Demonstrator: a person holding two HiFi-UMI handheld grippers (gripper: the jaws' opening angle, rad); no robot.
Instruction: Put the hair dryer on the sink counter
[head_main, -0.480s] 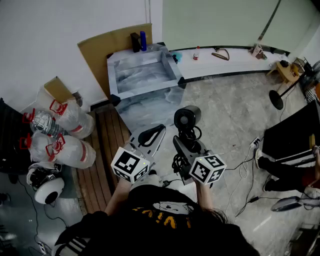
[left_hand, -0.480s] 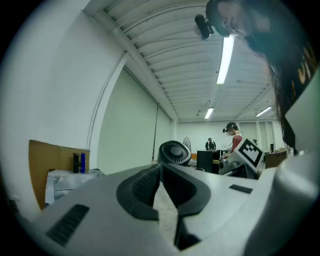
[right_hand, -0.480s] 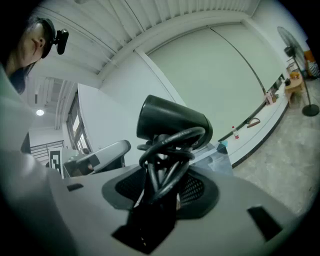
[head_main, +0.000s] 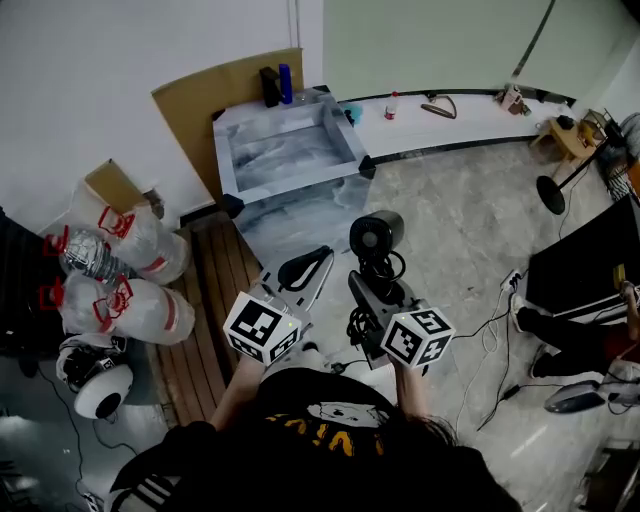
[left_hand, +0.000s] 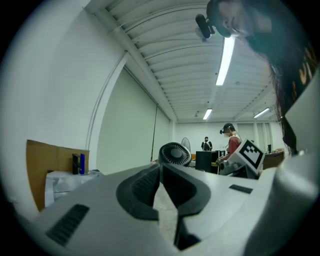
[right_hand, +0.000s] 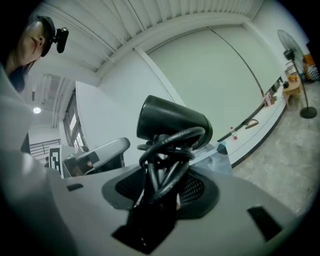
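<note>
Right gripper (head_main: 368, 283): jaws clamped on the handle of the hair dryer (head_main: 375, 236). The right gripper view shows the black pads (right_hand: 200, 190) pressing the handle from both sides, with the cable (right_hand: 172, 145) looped around the handle above the grip. The dryer body sits upright over the jaws, its round black barrel (right_hand: 172, 122) at the top.

Left gripper (head_main: 318, 258): jaws together at the tips, nothing between them. In the left gripper view the two dark pads (left_hand: 142, 187) meet at the front and leave only a narrow gap nearer the camera. This gripper is just beside the right one and is not touching the dryer, whose rear grille (left_hand: 175, 153) shows beyond the jaw tips.

Position of the hair dryer: held in the air in front of the person, over the pale stone floor (head_main: 470, 230). It is short of the sink counter (head_main: 232, 135) and apart from it. Part of the cable hangs in a bundle below the right gripper (head_main: 358, 322).

Sink counter: a grey marbled unit with a rectangular basin, standing against the white wall. A black bottle (head_main: 270, 85) and a blue bottle (head_main: 286, 82) stand side by side at its back edge, in front of a sheet of cardboard (head_main: 215, 95).

Surroundings: a wooden slatted platform (head_main: 205, 290) lies left of the grippers, with filled plastic bags (head_main: 140, 300) beside it
</note>
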